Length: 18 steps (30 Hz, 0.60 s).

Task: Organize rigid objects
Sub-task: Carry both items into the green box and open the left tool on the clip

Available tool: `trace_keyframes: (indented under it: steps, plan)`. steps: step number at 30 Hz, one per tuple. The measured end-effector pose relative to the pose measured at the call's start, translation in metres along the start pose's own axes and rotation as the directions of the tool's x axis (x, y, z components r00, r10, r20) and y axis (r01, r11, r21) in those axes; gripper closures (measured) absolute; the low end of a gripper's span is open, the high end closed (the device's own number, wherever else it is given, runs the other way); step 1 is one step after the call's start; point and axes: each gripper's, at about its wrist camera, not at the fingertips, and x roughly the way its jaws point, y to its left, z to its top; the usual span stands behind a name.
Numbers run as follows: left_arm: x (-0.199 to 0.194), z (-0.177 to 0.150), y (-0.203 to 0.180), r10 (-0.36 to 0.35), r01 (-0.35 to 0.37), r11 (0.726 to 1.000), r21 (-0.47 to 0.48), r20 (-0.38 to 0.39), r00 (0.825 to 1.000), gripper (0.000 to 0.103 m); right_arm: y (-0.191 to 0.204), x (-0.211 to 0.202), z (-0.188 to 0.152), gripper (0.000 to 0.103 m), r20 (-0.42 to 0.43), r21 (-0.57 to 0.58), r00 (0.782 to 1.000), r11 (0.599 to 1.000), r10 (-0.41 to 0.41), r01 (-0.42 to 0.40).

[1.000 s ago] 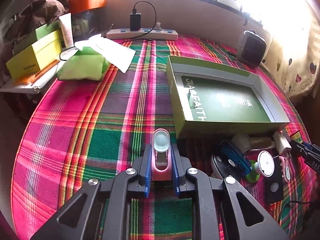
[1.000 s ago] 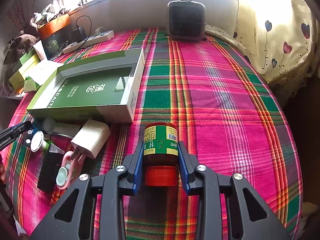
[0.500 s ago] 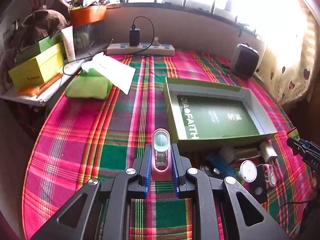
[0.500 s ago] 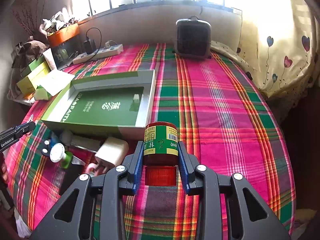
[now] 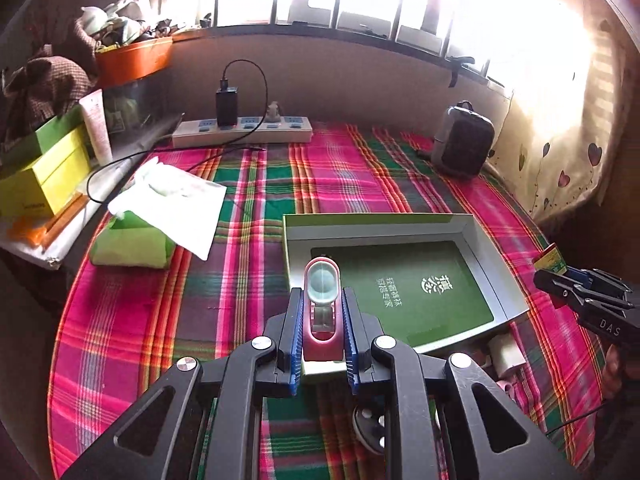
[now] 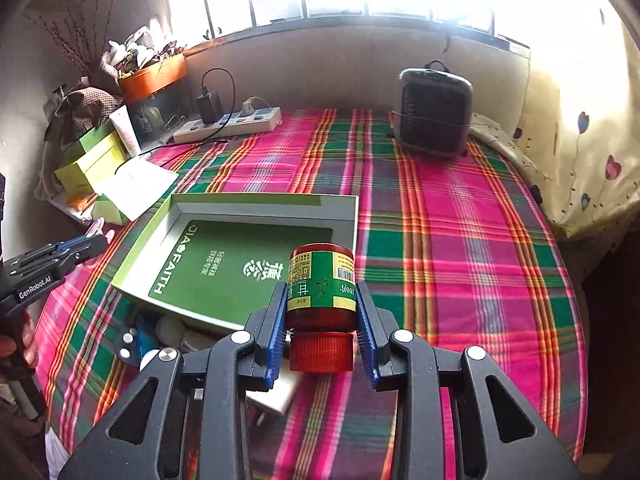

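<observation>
My left gripper (image 5: 320, 300) is shut on a small pink tool with a round clear lens (image 5: 322, 304), held above the near left corner of the open green box (image 5: 496, 268). My right gripper (image 6: 322, 300) is shut on a red medicine bottle with a green label (image 6: 322, 292), its red cap toward me, raised over the near right corner of the same box (image 6: 256, 200). The right gripper (image 5: 576, 294) shows at the right edge of the left wrist view, and the left gripper (image 6: 76, 248) at the left edge of the right wrist view.
Small items lie before the box: a white charger (image 5: 506, 354), a black round piece (image 5: 368, 424) and a blue object (image 6: 138, 336). At the back are a power strip (image 5: 244, 130), a dark heater (image 6: 434, 116), a tissue pack (image 5: 132, 242) and yellow-green boxes (image 5: 44, 176).
Both grippers have risen with their objects and moved toward the green box. The tabletop looks farther below, and the small items have slid under the fingers.
</observation>
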Motion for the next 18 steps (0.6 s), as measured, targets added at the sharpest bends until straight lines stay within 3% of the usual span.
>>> trace_keyframes:
  steps: [18]
  plan:
    - [0.077,0.011,-0.026,-0.015,0.021,0.998,0.063,-0.103,0.995,0.086,0.02,0.081,0.021,0.07,-0.114,-0.068,0.993,0.997,0.021,-0.029]
